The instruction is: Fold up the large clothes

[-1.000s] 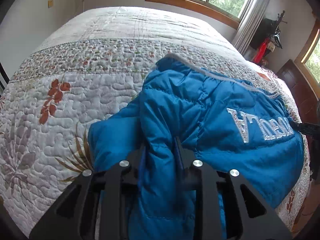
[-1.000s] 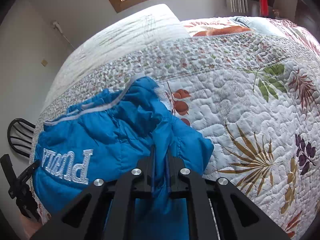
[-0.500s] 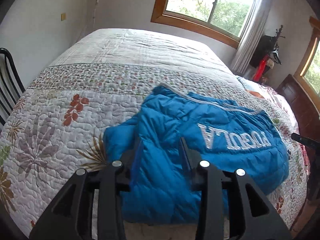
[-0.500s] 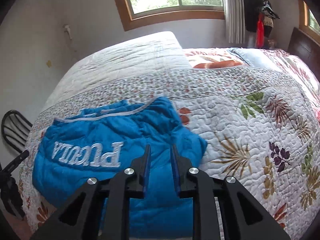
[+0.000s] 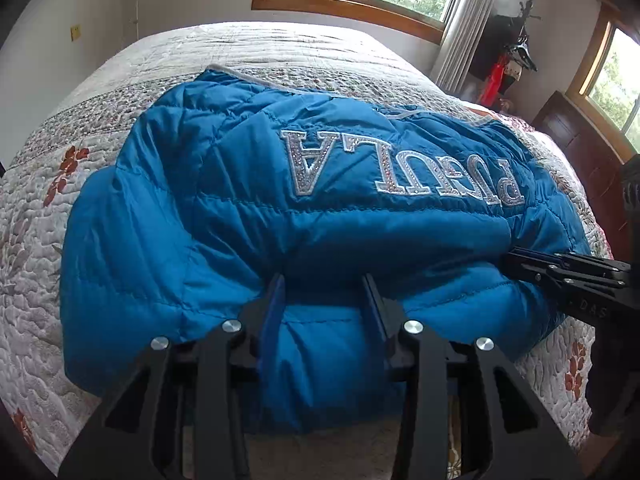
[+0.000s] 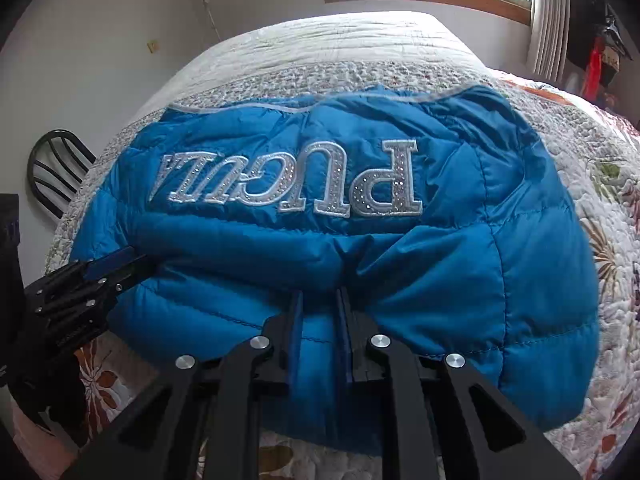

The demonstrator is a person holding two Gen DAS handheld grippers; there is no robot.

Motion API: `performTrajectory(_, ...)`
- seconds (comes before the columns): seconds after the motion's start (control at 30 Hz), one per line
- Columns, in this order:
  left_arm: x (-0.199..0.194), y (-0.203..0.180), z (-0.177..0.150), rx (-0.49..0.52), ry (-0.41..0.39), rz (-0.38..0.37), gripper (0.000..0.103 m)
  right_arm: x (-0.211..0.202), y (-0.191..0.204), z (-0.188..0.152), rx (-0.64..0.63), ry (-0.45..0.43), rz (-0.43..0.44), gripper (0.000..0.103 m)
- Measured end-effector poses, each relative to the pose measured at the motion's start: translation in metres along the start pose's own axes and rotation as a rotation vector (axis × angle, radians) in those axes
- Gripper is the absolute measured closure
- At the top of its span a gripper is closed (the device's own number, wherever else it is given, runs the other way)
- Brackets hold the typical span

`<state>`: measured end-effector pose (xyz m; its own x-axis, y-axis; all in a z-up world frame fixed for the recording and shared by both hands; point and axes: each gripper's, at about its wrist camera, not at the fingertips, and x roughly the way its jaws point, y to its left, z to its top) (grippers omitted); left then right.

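The blue quilted puffer jacket (image 5: 304,216) lies folded on the floral quilted bedspread (image 5: 36,216), filling the middle of both wrist views, its silver lettering (image 5: 400,168) upside down to me and its grey-trimmed edge (image 6: 240,110) toward the top of the frame.

My left gripper (image 5: 322,292) sits at the lower centre of its view with the jaws opening; a roll of the near edge bulges between them, and I judge it no longer pinched. My right gripper (image 6: 320,300) has a narrower gap and its jaws are closing with fabric between them (whether the pads truly bite yet, I cannot tell).

I expect this jacket to be light, puffy and slick-shelled, so it will spring back and slide. I would take hold at the stitched seams or the thick folded near edge, never on a smooth panel.
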<state>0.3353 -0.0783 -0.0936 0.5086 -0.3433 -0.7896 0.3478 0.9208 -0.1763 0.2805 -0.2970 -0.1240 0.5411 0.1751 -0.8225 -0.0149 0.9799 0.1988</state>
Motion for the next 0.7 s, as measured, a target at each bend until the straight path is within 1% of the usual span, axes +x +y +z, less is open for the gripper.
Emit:
performTrajectory(0.1, 0.006, -0.002, -0.006, 0.021, -0.016, 0.012, 0.065, 0.005, 0.000, -0.006, -0.016, -0.014, -0.008, 0.090)
performTrajectory(0.2, 0.004, -0.007, -0.005, 0.015, -0.018, 0.043, 0.065, 0.000, -0.003, -0.003, 0.019, -0.013, 0.008, 0.091)
performTrajectory(0.27, -0.006, -0.012, -0.005, 0.014, -0.021, 0.071, 0.066, -0.014, -0.002, -0.005, 0.028, -0.038, 0.021, 0.089)
performTrajectory(0.33, -0.025, -0.021, -0.006, 0.020, -0.058, 0.060, 0.063, -0.033, 0.007, -0.009, 0.011, -0.082, 0.049, 0.088)
performTrajectory(0.4, -0.040, -0.030, -0.010, 0.029, -0.093, 0.066, 0.059, -0.047, 0.019, -0.012, -0.015, -0.109, 0.080, 0.087)
performTrajectory(0.47, -0.046, -0.037, -0.015, 0.040, -0.101, 0.053, 0.059, -0.051, 0.030, -0.018, -0.047, -0.100, 0.101, 0.087)
performTrajectory(0.53, -0.046, -0.040, -0.021, 0.049, -0.093, 0.050, 0.059, -0.046, 0.038, -0.024, -0.069, -0.074, 0.099, 0.087)
performTrajectory(0.67, -0.030, -0.038, -0.028, 0.056, -0.056, 0.065, 0.057, -0.030, 0.043, -0.032, -0.084, -0.033, 0.078, 0.087)
performTrajectory(0.7, -0.026, -0.036, -0.029, 0.054, -0.051, 0.065, 0.057, -0.025, 0.042, -0.032, -0.082, -0.026, 0.074, 0.089)
